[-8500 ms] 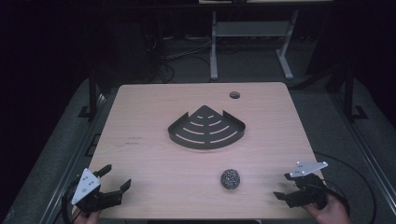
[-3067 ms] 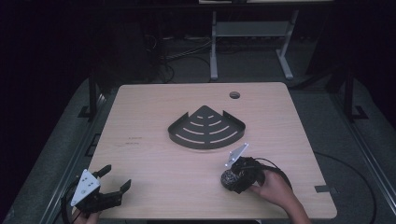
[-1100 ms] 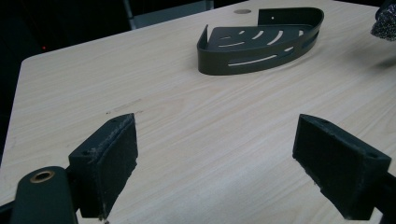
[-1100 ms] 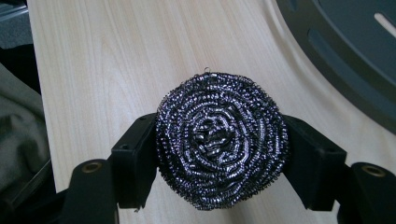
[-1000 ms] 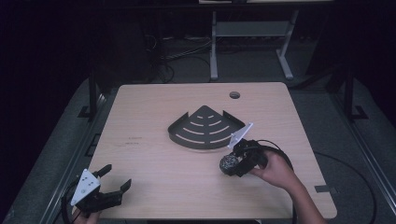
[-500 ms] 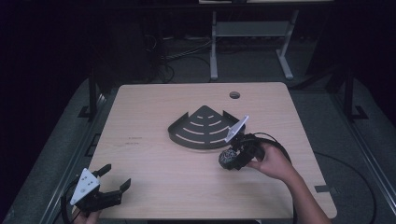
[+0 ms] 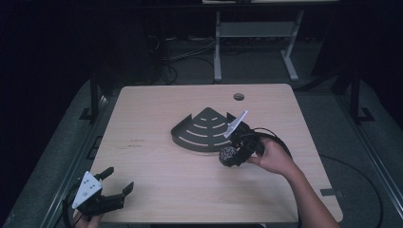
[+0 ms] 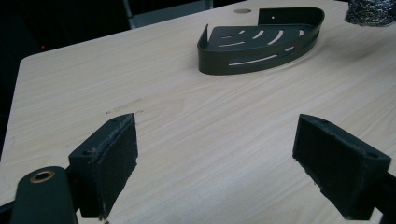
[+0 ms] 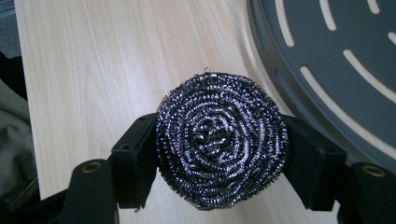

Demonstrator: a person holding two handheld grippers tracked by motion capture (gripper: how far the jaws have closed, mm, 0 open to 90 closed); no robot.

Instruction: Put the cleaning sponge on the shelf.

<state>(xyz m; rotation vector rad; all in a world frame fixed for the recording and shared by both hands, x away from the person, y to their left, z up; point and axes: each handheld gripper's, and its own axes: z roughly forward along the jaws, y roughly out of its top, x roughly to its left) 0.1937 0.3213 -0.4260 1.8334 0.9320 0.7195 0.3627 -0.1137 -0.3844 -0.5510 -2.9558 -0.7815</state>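
A steel wool scrubber point(image 9: 219, 140) point(image 7: 227, 155) sits squeezed between the jaws of my right gripper point(image 7: 233, 156) point(image 9: 219, 156), lifted just off the table beside the front right edge of a dark fan-shaped slotted rack point(image 7: 205, 130) point(image 9: 336, 70). In the left gripper view the rack point(image 8: 261, 39) lies far ahead, with the scrubber point(image 8: 371, 11) at the top right corner. My left gripper point(image 7: 116, 187) point(image 8: 229, 158) rests open at the table's front left corner, nothing between its pads.
The light wooden table point(image 7: 157, 161) has a round cable hole point(image 7: 238, 97) at the back right. A metal stand point(image 7: 256, 33) and cables lie on the dark floor behind. A cable loops from the right gripper over the table.
My right gripper came from the front right corner, shut on the scrubber and carried it up and back toward the rack. The left gripper stayed put.
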